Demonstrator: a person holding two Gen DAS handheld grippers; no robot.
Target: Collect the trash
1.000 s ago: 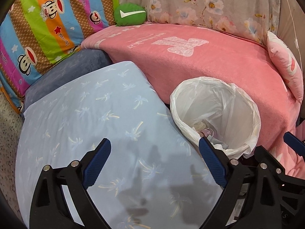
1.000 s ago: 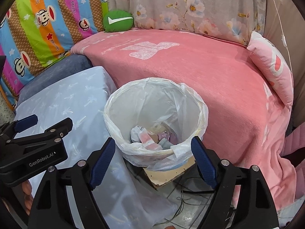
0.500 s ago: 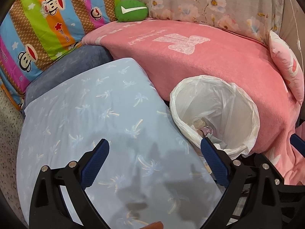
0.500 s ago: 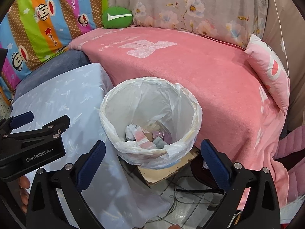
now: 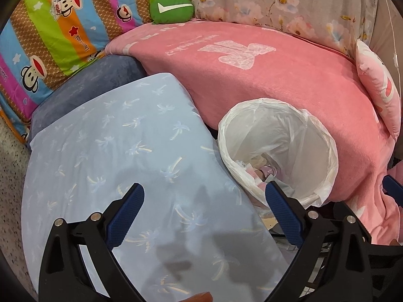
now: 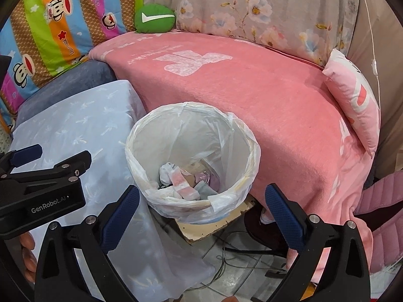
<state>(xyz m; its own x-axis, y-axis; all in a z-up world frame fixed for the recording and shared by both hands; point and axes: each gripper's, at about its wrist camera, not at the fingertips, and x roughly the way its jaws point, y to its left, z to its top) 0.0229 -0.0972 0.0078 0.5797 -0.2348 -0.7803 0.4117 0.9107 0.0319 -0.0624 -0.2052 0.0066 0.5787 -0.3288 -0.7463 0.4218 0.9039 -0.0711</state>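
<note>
Holding both tools over a cluttered corner, we see our right hand-held gripper [image 6: 201, 211] spread wide with nothing between its blue pads, poised above and just short of the trash bin [image 6: 248, 136]. That bin, lined with a thin white bag, sits straight ahead of the right hand-held gripper and below it, pressed against the edge of a pink blanket [image 6: 252, 88] on its far side. Crumpled trash [image 6: 183, 178] lies in the bottom of the liner: white and pink wrappers and scraps. A piece of cardboard [image 6: 214, 226] shows under the bin on the tiled floor [image 6: 234, 281].

Our left hand-held gripper [image 5: 204, 211] is likewise wide open and empty, hovering over a pale blue cloth with a palm-tree print [image 5: 113, 151]; from its view the bin stands ahead and to the right, beyond its right finger. In the right-wrist view the left tool juts in at the left edge, beside the bin.

Farther ahead of both lie a green cushion [image 6: 155, 17], a striped cartoon-monkey quilt [image 5: 50, 30] and a floral fabric [image 6: 264, 7].
</note>
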